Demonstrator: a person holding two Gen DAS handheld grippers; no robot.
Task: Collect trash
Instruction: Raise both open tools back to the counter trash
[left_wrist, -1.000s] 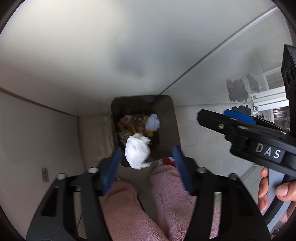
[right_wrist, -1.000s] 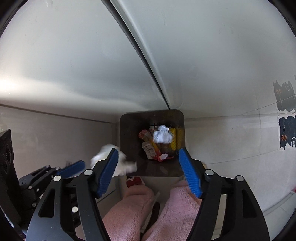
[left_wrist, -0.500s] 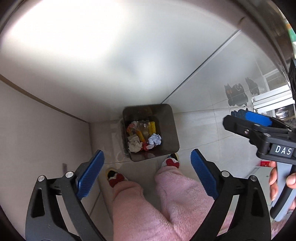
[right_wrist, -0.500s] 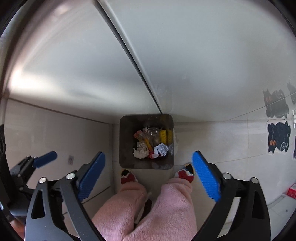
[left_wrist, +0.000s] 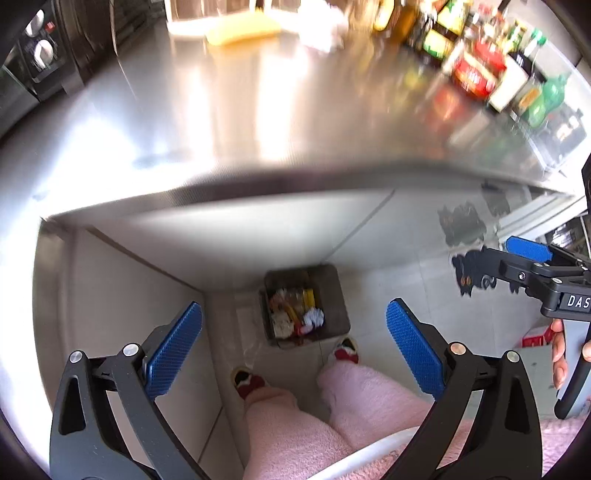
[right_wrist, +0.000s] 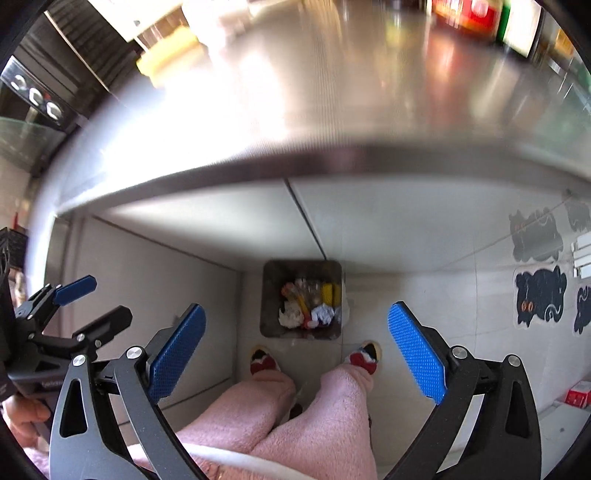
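A steel surface (left_wrist: 258, 122) gleams, with blurred bottles and jars (left_wrist: 480, 62) along its far right and a yellow sponge (left_wrist: 240, 31) at its far edge; black cat-shaped stickers (right_wrist: 539, 295) mark the floor below.

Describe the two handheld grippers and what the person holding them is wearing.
Both are alike: the left gripper and the right gripper each have black angular finger arms with silver rivets and cut-out slots, tipped with blue textured pads. The right one's body carries white lettering "DAS". The person wears fluffy pink trousers and red-and-black slippers.
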